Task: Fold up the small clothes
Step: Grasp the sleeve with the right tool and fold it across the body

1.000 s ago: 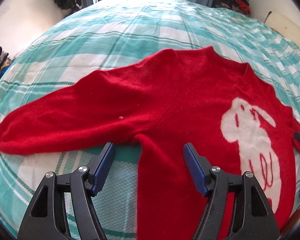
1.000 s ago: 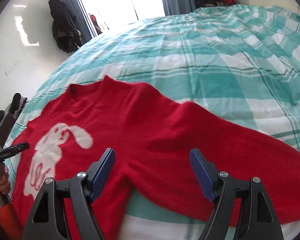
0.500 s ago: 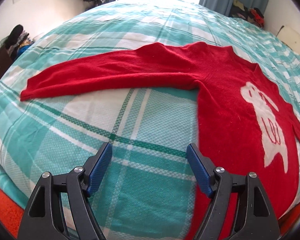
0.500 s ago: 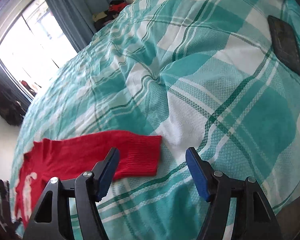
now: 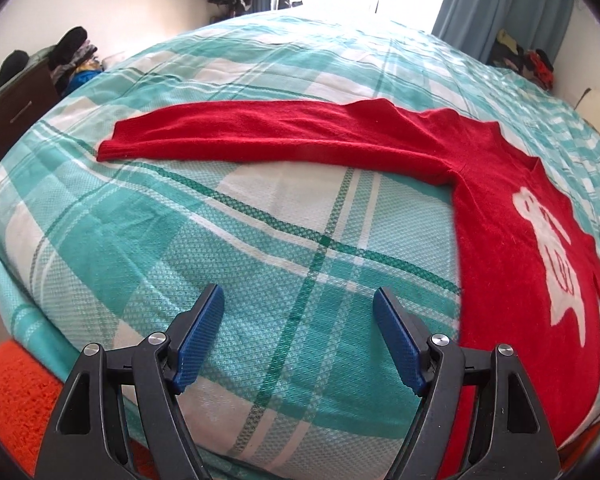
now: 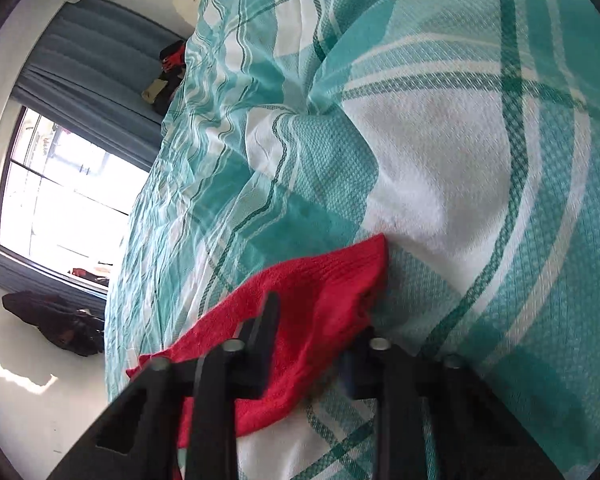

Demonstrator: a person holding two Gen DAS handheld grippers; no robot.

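Item: red jumper on bed, sleeve-fold step begun, right cuff taken.

Left wrist view: left claw (image 5: 299,324) stood wide with nothing between its fingers, hovering over bare checked bedspread (image 5: 204,240) near the bed's near edge; the red jumper (image 5: 512,248) lay flat, body toward the bed's right side, its left sleeve (image 5: 260,136) stretched straight out across the bed, cuff well apart from the claw. Right wrist view: right claw (image 6: 308,356) had just been closing and was pinched on the right sleeve cuff (image 6: 328,292), which lay on the bedspread. Judged next: carry that cuff inward over the jumper's body, keeping the knit taut and flat; left claw then needs to reach its own cuff.
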